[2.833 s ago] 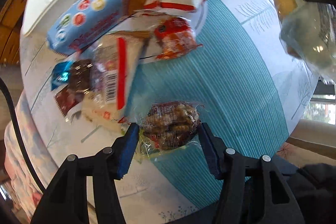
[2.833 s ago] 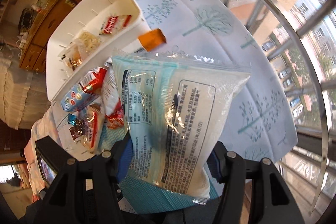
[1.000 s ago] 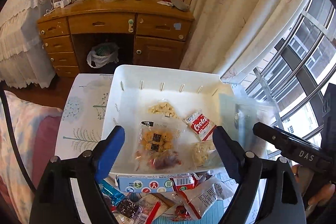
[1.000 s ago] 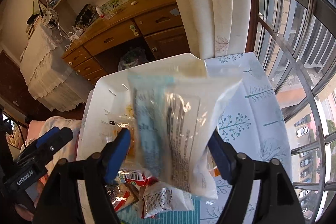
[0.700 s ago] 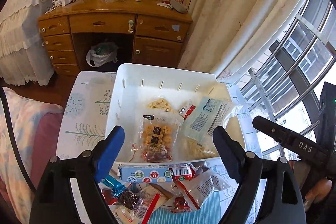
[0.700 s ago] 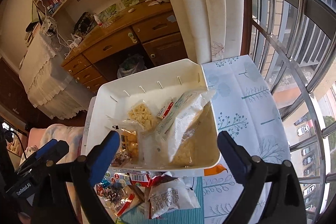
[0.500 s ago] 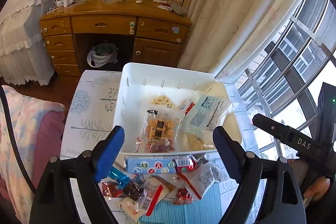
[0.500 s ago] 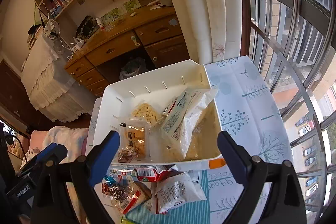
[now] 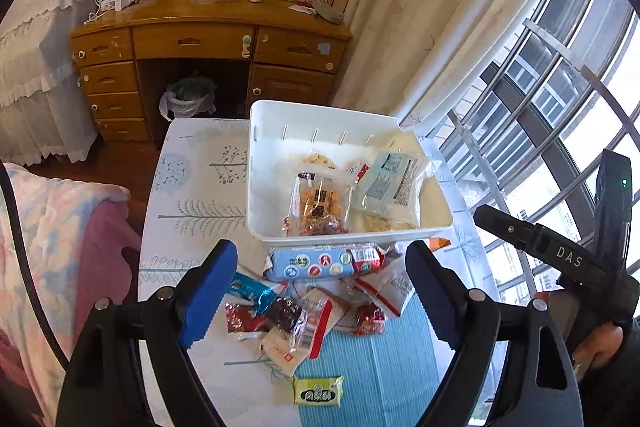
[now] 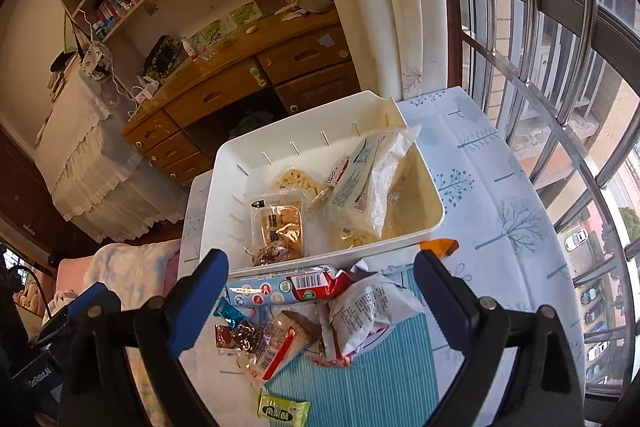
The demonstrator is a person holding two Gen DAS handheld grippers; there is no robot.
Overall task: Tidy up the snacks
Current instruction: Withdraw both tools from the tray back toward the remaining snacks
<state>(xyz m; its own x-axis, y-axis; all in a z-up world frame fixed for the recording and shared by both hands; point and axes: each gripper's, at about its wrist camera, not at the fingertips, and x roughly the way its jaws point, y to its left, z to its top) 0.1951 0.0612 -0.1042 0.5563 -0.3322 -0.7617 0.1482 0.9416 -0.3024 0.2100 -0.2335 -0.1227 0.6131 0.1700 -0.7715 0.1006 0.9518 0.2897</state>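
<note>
White plastic bin (image 9: 264,219) ahead of both claws already holds several snack packets; a loose heap of wrapped snacks (image 10: 320,311) lies on the table just below them, unsorted. Left claw (image 9: 320,291) and right claw (image 10: 320,299) hang spread, empty.

A white plastic bin (image 9: 256,187) sits on the table, open-topped, holding several snack packs. A large clear bag with a pale blue label (image 9: 390,183) leans against its right side, tilted. Beside it lies a clear pack of golden crackers (image 9: 318,201), with a dark red wrapped snack (image 9: 316,227) at the near wall. Just outside the near wall lies a long blue and red biscuit packet (image 9: 324,263). Nearer still, small wrapped snacks are heaped loosely, and a green candy bar (image 9: 319,391) lies apart on the teal mat.
</note>
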